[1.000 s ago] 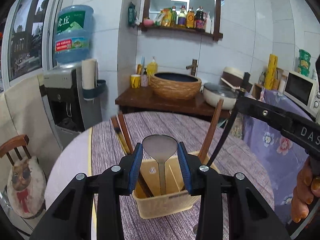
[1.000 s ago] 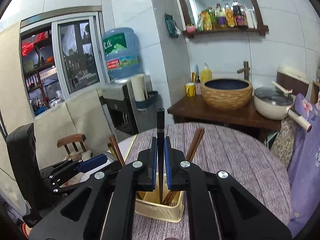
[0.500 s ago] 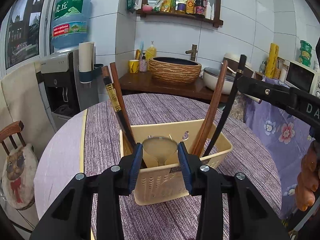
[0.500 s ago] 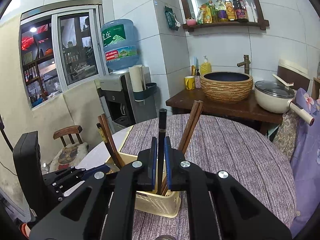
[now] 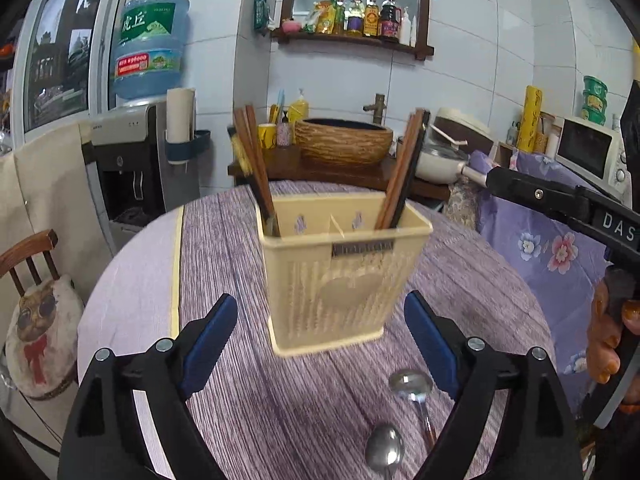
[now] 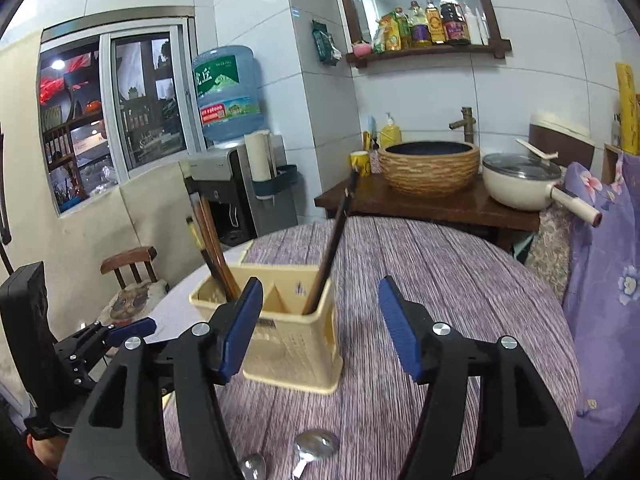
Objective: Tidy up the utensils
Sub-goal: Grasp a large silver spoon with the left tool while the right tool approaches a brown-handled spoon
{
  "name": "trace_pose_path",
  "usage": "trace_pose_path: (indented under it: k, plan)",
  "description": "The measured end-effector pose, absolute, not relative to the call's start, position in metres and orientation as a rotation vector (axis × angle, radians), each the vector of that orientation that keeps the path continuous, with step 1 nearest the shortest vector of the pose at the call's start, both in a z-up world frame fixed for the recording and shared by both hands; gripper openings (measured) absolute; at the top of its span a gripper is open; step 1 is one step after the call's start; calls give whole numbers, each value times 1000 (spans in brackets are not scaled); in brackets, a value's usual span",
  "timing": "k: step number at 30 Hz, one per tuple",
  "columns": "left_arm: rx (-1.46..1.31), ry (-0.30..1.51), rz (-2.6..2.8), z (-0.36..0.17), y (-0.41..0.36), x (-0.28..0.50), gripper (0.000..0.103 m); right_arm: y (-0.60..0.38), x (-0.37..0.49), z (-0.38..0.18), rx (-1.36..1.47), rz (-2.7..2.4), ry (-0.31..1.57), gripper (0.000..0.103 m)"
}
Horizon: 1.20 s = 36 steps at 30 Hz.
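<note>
A cream plastic utensil basket (image 5: 340,276) stands on the round purple-striped table (image 5: 224,380); it also shows in the right wrist view (image 6: 288,344). Chopsticks (image 5: 252,168) lean in its left compartment and more chopsticks (image 5: 402,172) in its right one. A spoon bowl (image 5: 348,290) shows through its front wall. A black chopstick (image 6: 334,236) leans in the right compartment. My left gripper (image 5: 320,340) is open and empty in front of the basket. My right gripper (image 6: 320,328) is open and empty, just right of the basket. Two steel spoons (image 5: 408,384) (image 5: 384,450) lie on the table near me.
A wooden side table (image 6: 432,204) with a woven basin (image 6: 428,166) and a white pot (image 6: 520,180) stands behind. A water dispenser (image 5: 140,148) and a wooden chair (image 5: 36,300) are at the left. Purple floral cloth (image 6: 600,288) hangs at the right.
My left gripper let go of the spoon into the basket, opened and drew back. My right gripper released the black chopstick into the right compartment, opened and drew back.
</note>
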<state>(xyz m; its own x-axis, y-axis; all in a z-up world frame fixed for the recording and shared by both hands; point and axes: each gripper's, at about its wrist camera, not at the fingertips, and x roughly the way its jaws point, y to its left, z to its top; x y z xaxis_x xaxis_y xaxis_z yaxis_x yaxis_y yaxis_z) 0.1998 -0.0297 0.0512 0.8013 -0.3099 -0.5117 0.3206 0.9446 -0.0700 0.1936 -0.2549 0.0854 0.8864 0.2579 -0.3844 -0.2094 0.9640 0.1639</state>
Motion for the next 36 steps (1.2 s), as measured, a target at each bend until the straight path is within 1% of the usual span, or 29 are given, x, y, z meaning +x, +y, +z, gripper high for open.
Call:
trace_pose_path:
  k: [1, 2, 7, 13, 15, 16, 21, 24, 34, 36]
  plan:
    - [25, 559, -343, 46, -30, 197, 85, -256, 188, 77, 109, 235, 433, 71]
    - [30, 579, -350, 39, -31, 192, 85, -256, 185, 71, 101, 229, 442, 72]
    - [51, 665, -354, 5, -35, 173, 85, -255, 168, 30, 47, 186, 515, 72]
    - [88, 733, -354, -22, -42, 155, 84, -267, 154, -13, 102, 149, 612, 72]
    - [101, 751, -365, -28, -46, 151, 81, -271, 147, -21, 104, 135, 619, 72]
    - [110, 763, -373, -31, -49, 150, 80, -272, 144, -24, 108, 129, 621, 72]
    - [152, 821, -400, -49, -65, 147, 67, -279, 135, -34, 127, 117, 638, 72]
    - [167, 839, -399, -56, -71, 149, 65, -281, 132, -36, 121, 111, 640, 72]
    - [184, 851, -366, -59, -82, 162, 64, -286, 130, -34, 136, 104, 644, 72]
    - [185, 851, -359, -59, -84, 165, 60, -284, 130, -35, 135, 103, 649, 72]
